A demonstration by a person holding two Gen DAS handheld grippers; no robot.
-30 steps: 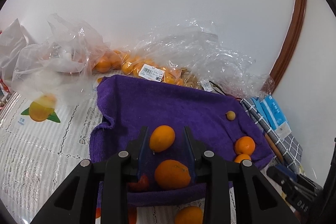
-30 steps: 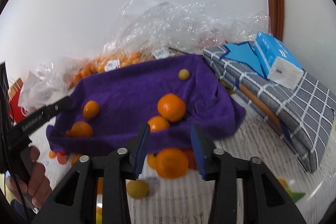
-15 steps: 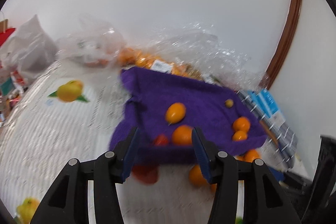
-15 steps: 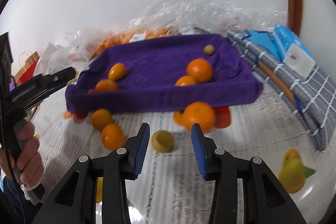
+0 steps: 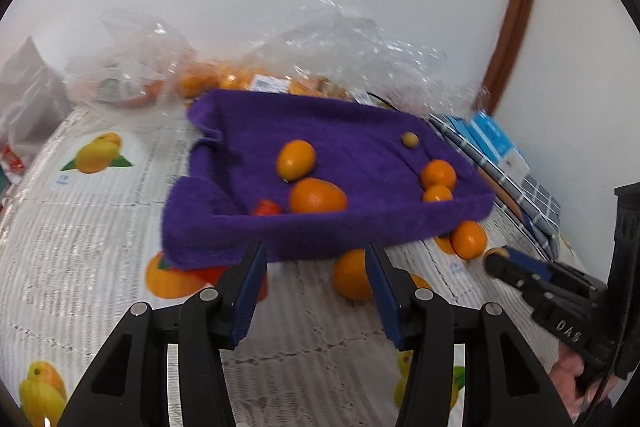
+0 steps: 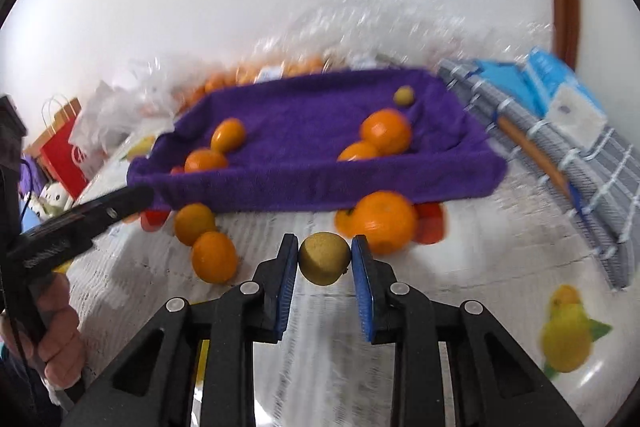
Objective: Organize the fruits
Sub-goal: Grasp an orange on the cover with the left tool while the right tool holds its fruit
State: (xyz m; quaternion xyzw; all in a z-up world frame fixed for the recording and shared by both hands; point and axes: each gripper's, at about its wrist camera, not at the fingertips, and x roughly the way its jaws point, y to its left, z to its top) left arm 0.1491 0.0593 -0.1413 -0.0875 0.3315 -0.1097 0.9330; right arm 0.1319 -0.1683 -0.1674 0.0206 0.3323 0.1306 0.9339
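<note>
A purple towel-lined tray (image 5: pixel 248 227) (image 6: pixel 280 183) holds several oranges (image 5: pixel 296 159) (image 6: pixel 385 131) and a small yellow-brown fruit (image 5: pixel 409 139) (image 6: pixel 403 95). Loose oranges lie on the table in front of it (image 5: pixel 352 275) (image 6: pixel 384 221) (image 6: pixel 214 257). My right gripper (image 6: pixel 325 259) has its blue pads against both sides of a small yellow-brown fruit (image 6: pixel 325 263) on the tablecloth. My left gripper (image 5: pixel 314 283) is open and empty, just in front of the tray.
Clear plastic bags with oranges (image 5: pixel 224 79) lie behind the tray. A grey checked cloth with blue packets (image 6: pixel 560 131) is to the right. A red paper bag (image 6: pixel 60 151) stands far left. The tablecloth (image 5: pixel 80 227) has printed fruit pictures.
Both grippers pulled back from the tray toward the table's front. My right gripper came down around the small yellow-brown fruit and narrowed onto it. My left gripper stayed open.
</note>
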